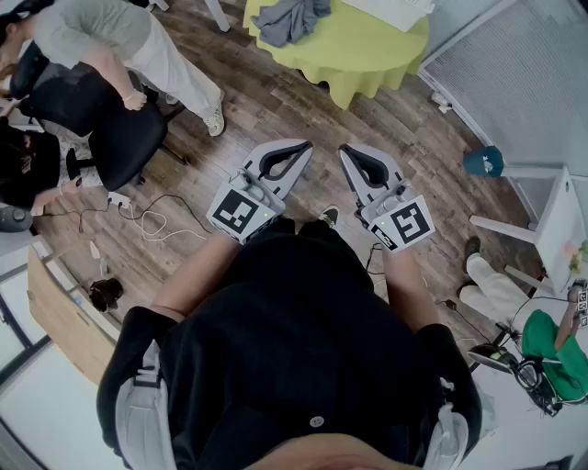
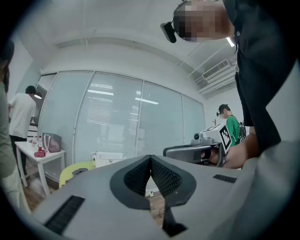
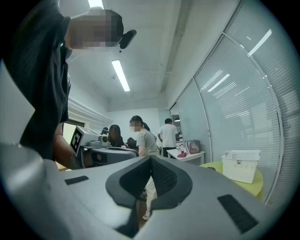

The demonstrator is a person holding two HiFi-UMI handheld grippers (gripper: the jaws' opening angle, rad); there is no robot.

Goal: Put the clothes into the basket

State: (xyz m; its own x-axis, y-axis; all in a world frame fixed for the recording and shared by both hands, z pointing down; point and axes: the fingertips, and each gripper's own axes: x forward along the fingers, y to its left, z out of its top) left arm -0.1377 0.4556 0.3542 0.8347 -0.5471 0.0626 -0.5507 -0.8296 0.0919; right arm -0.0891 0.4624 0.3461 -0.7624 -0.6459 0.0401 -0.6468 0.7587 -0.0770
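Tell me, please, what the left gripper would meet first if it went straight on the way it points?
Most likely the glass wall, which fills the view's centre ahead of the shut left gripper. The table and basket sit left of that line. Depth is unclear.

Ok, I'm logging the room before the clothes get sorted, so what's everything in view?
Table: one, yellow-green cloth, top of head view.
Clothes: one heap, grey, on that table.
Basket: one, white, on the yellow-green table.
Office chair: one, black, upper left.
Cable: one, white, on the floor at left.
Side table: one, white, right edge.
Person in grey top: one, by the chair.
Left gripper: one, grey, fingers together, nothing between.
Right gripper: one, grey, fingers together, nothing between.
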